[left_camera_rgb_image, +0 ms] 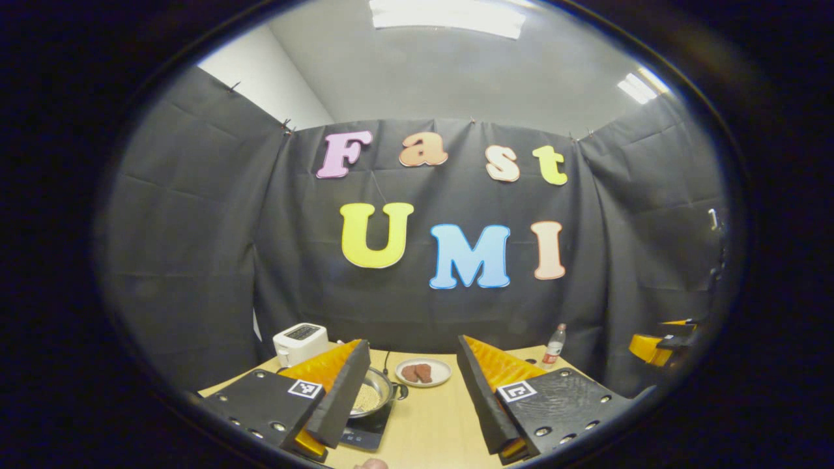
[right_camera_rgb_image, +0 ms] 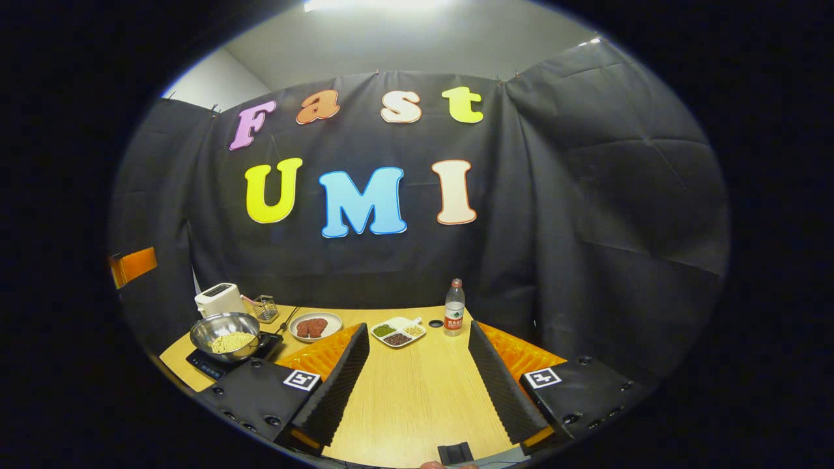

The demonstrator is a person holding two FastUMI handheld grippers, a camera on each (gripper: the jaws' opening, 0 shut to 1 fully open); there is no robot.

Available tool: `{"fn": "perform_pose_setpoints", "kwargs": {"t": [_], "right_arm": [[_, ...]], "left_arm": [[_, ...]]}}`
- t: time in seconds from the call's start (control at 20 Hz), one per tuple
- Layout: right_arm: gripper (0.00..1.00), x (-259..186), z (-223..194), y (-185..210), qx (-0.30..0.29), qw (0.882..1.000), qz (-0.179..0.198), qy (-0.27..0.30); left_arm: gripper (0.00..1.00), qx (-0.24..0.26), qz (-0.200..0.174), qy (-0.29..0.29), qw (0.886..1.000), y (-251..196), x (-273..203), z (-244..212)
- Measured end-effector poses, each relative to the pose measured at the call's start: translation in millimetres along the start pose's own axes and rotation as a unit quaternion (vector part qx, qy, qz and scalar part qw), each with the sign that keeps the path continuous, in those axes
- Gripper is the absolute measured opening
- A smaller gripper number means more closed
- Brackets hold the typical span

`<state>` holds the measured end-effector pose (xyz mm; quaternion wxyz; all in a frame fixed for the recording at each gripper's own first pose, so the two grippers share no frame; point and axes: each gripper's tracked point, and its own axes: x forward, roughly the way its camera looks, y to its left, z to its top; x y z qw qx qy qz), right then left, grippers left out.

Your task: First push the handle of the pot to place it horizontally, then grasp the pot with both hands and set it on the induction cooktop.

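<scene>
The round steel pot (right_camera_rgb_image: 225, 335), filled with pale yellow grains, sits on the flat black induction cooktop (right_camera_rgb_image: 215, 363) at nine o'clock on the wooden table (right_camera_rgb_image: 417, 397). Behind it stands a boxy white toaster (right_camera_rgb_image: 219, 298). Left gripper (left_camera_rgb_image: 410, 391) and right gripper (right_camera_rgb_image: 417, 384) hover wide apart, empty.

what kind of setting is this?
Likely a staged kitchen mock-up in a cloth-walled recording booth, not a real kitchen. A wooden table carries a pot of grains on an induction cooktop, a toaster and a plate of meat.
</scene>
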<state>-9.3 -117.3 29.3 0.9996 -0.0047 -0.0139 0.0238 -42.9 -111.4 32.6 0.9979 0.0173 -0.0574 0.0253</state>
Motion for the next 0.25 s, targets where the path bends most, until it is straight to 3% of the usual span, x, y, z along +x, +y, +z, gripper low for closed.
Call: {"fn": "perform_pose_setpoints", "kwargs": {"t": [0.25], "right_arm": [[0.98,-23.3,-7.0,8.9,0.002,1.0,-0.009,-0.006]], "left_arm": [[0.75,-0.036,-0.017,0.003,0.999,4.7,-20.7,-9.0]]}}
